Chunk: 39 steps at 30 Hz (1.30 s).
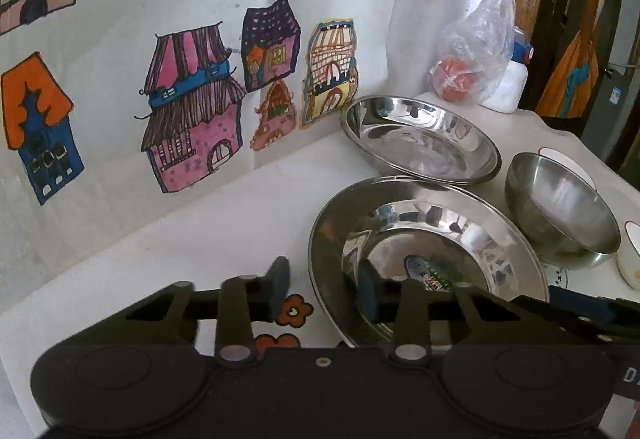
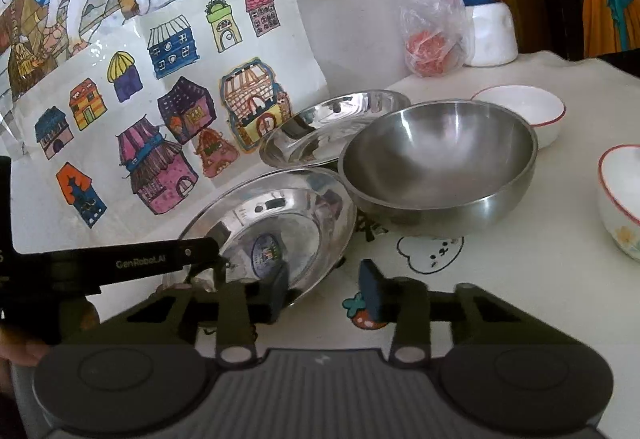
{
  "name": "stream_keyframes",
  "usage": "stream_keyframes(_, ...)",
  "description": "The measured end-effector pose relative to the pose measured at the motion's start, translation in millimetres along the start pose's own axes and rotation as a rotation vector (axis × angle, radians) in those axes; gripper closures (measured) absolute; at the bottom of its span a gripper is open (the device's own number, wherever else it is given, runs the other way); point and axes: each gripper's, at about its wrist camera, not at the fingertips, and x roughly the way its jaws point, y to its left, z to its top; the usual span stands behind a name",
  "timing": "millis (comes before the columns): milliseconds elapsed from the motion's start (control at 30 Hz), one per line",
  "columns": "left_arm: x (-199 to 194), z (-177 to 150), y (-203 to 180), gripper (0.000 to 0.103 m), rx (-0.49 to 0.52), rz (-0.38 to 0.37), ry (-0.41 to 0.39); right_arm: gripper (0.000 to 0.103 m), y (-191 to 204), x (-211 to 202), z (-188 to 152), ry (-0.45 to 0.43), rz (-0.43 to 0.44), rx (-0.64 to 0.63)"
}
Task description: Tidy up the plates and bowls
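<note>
Near steel plate (image 1: 432, 263) on the white table (image 1: 224, 239), its left rim between the left gripper (image 1: 324, 289) fingers, right finger inside the dish, left finger outside; jaws partly apart, contact unclear. Right gripper (image 2: 328, 289) at the plate's opposite rim, left finger over the edge, pads partly apart, grip not certain. Second plate (image 1: 420, 139) just behind; steel bowl (image 2: 440, 163) beside both; two white bowls (image 2: 524, 107) further right

Bare table (image 1: 224, 231) left of steel plates (image 1: 424, 239), steel bowl (image 2: 436, 163) crowding their right
</note>
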Motion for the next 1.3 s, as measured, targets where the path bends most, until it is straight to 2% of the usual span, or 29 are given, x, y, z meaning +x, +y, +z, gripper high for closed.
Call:
stream_keyframes(100,-1,0,-2,0.077,-0.009,-0.014,0.004,0.073,-1,-1,0,-0.002,0.019,0.005)
stream_keyframes(167,-2,0,-3,0.077,-0.017,-0.007,0.004,0.077,0,-2,-1,-0.003,0.025,0.002)
stream_keyframes(467,-11,-6,-4,0.079,-0.062,-0.01,0.018,0.079,-5,-14,-3,0.016,0.04,0.002)
stream_keyframes(900,-53,-33,-14,0.08,-0.078,0.025,0.02,0.08,-11,-46,-19,0.025,0.101,-0.028)
stream_keyframes(1300,-96,-46,-26,0.08,-0.076,0.05,-0.023,0.079,-9,-79,-23,-0.036,0.144,-0.096)
